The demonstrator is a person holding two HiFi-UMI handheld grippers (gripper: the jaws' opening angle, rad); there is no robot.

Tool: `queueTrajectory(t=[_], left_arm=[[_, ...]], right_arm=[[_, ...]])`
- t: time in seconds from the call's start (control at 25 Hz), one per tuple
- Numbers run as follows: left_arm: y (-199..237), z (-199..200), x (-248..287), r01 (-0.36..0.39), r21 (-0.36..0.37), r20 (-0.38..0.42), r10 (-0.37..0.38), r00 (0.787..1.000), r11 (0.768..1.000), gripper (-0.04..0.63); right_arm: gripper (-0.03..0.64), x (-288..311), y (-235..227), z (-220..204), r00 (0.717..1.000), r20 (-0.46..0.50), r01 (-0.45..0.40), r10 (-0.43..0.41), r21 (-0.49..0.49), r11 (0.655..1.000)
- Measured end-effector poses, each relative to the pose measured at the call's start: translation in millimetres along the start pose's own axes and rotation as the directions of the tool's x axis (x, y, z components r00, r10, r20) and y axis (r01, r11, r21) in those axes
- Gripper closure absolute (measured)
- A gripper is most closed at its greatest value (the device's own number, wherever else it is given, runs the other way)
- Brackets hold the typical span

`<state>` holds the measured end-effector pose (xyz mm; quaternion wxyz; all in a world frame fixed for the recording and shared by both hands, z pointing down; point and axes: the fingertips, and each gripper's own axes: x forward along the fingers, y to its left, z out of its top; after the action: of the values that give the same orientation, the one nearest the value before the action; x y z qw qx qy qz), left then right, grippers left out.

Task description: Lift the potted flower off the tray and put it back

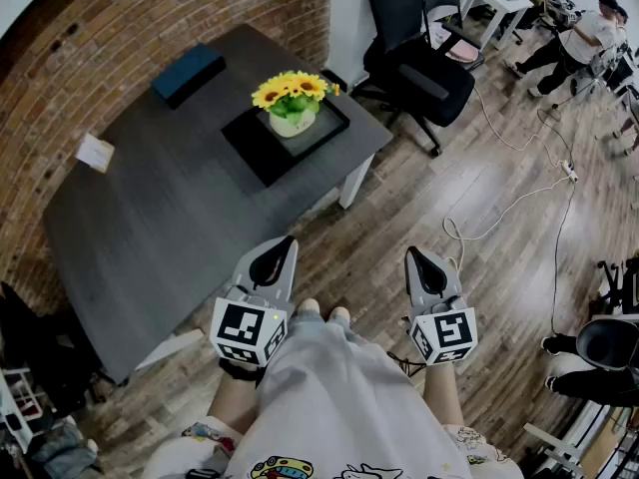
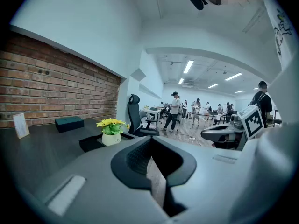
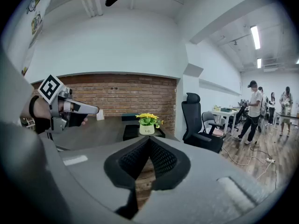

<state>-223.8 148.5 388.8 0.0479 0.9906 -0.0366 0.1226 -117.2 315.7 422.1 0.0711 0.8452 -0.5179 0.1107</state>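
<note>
A white pot of yellow flowers (image 1: 292,103) stands upright on a black square tray (image 1: 252,148) at the near right corner of a dark grey table (image 1: 160,218). Both grippers hover over the wooden floor, short of the table and well apart from the pot. My left gripper (image 1: 286,242) is shut and empty, and so is my right gripper (image 1: 413,255). The potted flower (image 2: 111,130) and tray (image 2: 88,143) appear ahead to the left of the left gripper (image 2: 151,146). The potted flower (image 3: 147,123) stands straight beyond the right gripper (image 3: 149,141).
A dark teal box (image 1: 187,73) and a small white card (image 1: 96,153) lie on the table by the brick wall. A black office chair (image 1: 419,68) stands right of the table. Cables (image 1: 519,198) trail over the floor. People stand at desks in the far right.
</note>
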Motion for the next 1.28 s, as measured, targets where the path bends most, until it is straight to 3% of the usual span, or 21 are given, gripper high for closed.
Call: queueTrajectory(t=[0.32, 0.8, 1.28], left_arm=[[-6.8, -0.7, -7.7, -0.03, 0.003, 0.012, 0.03, 0.999, 1.0, 0.557], [-29.9, -0.1, -21.6, -0.056, 0.029, 0.05, 0.054, 0.997, 0.998, 0.445], [-9.3, -3.4, 5.8, -0.04, 0.018, 0.02, 0.04, 0.999, 0.999, 0.377]], right_arm=[[0.615, -12.0, -10.2, 0.0, 1.0, 0.013, -0.007, 0.007, 0.005, 1.0], [0.433, -34.9, -5.7, 10.3, 0.992, 0.08, -0.103, 0.1, 0.038, 0.994], [0.357, -7.7, -17.3, 8.5, 0.991, 0.059, -0.125, 0.119, 0.106, 0.987]])
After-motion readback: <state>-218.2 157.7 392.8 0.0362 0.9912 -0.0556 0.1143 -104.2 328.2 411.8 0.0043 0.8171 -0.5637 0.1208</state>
